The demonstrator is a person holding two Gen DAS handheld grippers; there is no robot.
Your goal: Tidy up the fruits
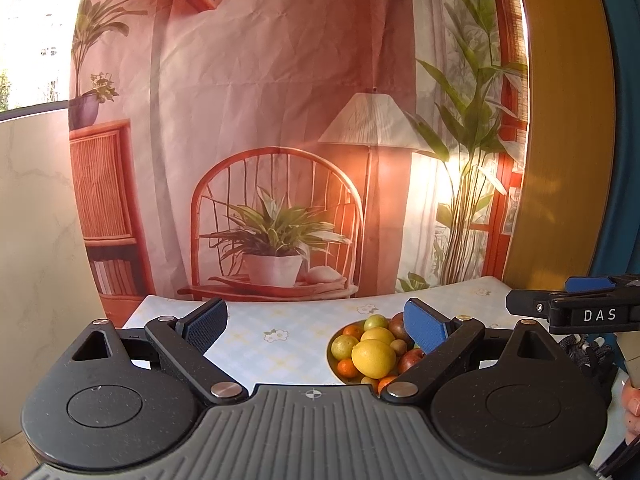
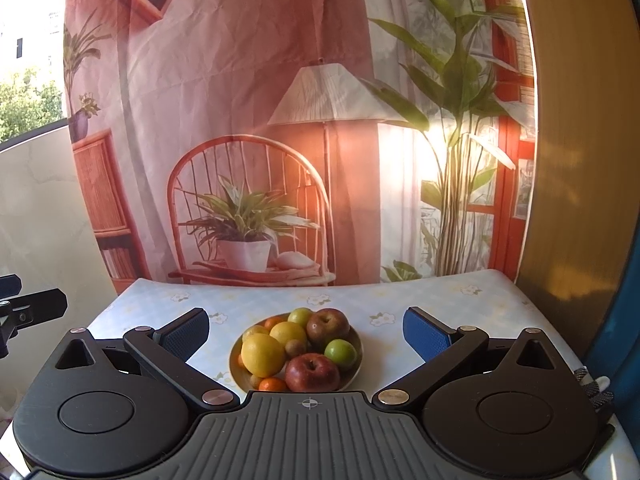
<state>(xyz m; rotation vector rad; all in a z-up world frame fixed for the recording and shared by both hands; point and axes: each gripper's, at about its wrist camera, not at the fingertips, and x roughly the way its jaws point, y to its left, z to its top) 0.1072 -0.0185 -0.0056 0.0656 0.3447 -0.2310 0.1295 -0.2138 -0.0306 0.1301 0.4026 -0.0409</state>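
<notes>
A yellow bowl (image 2: pixel 356 364) stands on the table, piled with fruit: lemons (image 2: pixel 262 354), red apples (image 2: pixel 312 372), green limes (image 2: pixel 340 354), small oranges (image 2: pixel 273 384) and a brown kiwi (image 2: pixel 297 346). My right gripper (image 2: pixel 306 334) is open, held back from the bowl, with the bowl centred between its blue pads. In the left wrist view the same bowl (image 1: pixel 331 354) sits to the right, partly behind the right pad; a lemon (image 1: pixel 373 358) is on top. My left gripper (image 1: pixel 316 326) is open and holds nothing.
The table wears a pale blue floral cloth (image 2: pixel 256 304). A printed backdrop (image 2: pixel 248 140) of a chair, plant and lamp hangs right behind it. A wooden panel (image 2: pixel 576 160) stands at the right. The right gripper's body (image 1: pixel 580 308) and a hand (image 1: pixel 632 404) show in the left view.
</notes>
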